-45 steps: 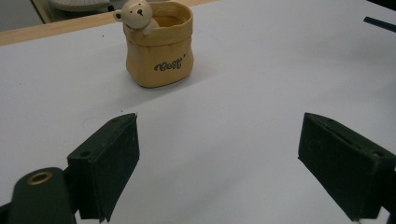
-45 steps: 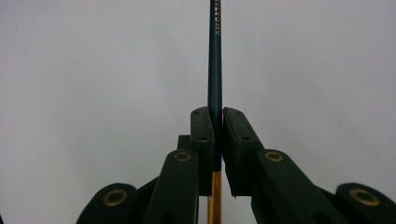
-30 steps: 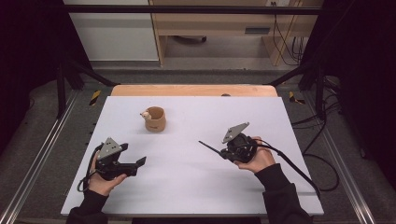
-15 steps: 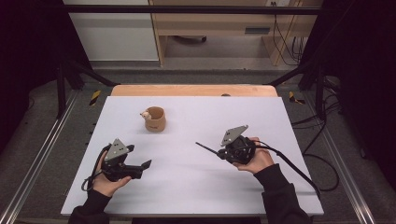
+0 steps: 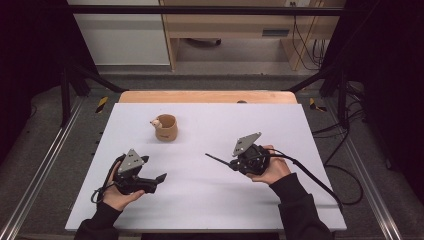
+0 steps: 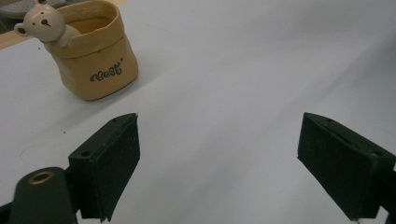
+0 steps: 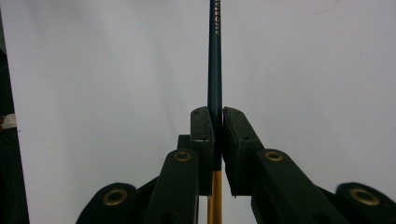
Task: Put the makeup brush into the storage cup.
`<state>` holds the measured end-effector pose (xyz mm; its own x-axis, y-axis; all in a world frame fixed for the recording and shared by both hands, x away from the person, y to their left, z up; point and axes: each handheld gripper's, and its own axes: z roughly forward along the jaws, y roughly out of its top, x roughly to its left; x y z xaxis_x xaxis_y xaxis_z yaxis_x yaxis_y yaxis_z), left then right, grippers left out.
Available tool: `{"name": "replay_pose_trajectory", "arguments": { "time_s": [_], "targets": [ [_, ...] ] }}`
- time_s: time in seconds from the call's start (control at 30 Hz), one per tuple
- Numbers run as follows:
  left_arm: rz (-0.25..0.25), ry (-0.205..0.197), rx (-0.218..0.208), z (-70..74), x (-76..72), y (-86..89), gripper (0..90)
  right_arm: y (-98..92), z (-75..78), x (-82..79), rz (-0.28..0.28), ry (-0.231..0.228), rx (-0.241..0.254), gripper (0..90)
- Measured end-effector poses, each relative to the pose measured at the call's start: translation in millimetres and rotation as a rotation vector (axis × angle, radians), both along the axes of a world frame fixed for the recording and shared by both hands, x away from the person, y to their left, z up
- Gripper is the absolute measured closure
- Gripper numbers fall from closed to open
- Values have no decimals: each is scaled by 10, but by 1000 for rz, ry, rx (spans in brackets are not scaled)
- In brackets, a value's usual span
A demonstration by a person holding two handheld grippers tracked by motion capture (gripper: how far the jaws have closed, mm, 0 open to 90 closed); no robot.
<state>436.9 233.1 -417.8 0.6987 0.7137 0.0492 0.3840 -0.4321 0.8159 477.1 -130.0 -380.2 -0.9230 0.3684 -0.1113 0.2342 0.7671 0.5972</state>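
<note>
Left tongs [image 5: 161, 177]: at 7 o'clock on the counter [image 5: 210, 200], jaws spread wide, nothing between them.
Right tongs [image 5: 231, 163]: at 4 o'clock, clamped on a pencil [image 5: 217, 159] whose free end points toward 10 o'clock.
Pencil: held just above the counter, well apart from the cup.
Cup [image 5: 166, 127]: at 11 o'clock, upright, a small bear figure [image 5: 156, 122] on its rim.
Risk: the grip sits far back on the pencil, so the long free end could swing, miss the cup mouth or tip the light cup.
Left gripper view: shows the word on the cup [image 6: 95, 60] and the bear's face [image 6: 43, 23].
Right gripper view: shows the pencil [image 7: 215, 56] with a dark shaft, yellow lower part and lettering.
</note>
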Motion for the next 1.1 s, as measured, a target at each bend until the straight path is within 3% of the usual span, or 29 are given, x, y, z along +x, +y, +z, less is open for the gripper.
{"name": "replay_pose_trajectory", "arguments": {
  "time_s": [0.2, 0.73, 1.0, 1.1],
  "targets": [
    [-32, -2, 27, 28, 17, -75, 123, 47, 53, -10, 32, -19, -8, 832],
    [-143, -27, 159, 187, 84, -387, 128, 121, 53, 7, 50, -1, -29, 833],
    [-180, -28, 183, 203, 109, -499, 135, 157, 57, -11, 75, -3, -41, 832],
    [-197, -27, 217, 201, 127, -542, 141, 168, 58, -14, 76, -4, -40, 833]
  ]
}}
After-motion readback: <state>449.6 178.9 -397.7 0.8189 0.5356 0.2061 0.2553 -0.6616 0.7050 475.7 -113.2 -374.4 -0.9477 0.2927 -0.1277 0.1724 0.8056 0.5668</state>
